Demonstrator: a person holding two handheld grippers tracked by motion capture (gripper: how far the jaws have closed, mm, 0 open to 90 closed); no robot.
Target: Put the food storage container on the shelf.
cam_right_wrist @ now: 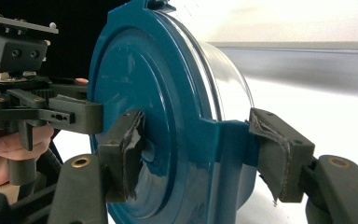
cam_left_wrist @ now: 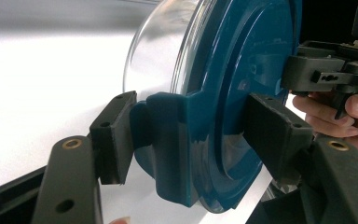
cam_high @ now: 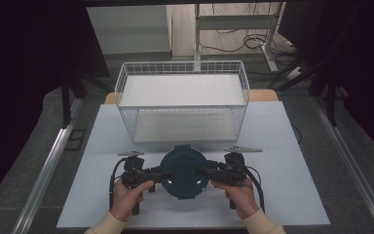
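Both tongs, left [cam_high: 168,174] and right [cam_high: 200,171], clench opposite latch tabs of the blue-lidded glass bowl [cam_high: 184,168], likely heavy, slick and breakable.

Blue lid [cam_left_wrist: 223,116] cut off top and bottom; glass bowl's [cam_left_wrist: 161,51] contents indiscernible.

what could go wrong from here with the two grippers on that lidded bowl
Both grippers, left and right, pinch only the blue lid's side tabs, so the clear bowl may hang on the latches alone and could drop if one pops. The right gripper's pad looks torn, so that grip might slip. The wire basket stands close ahead; a forward move could knock its rim.
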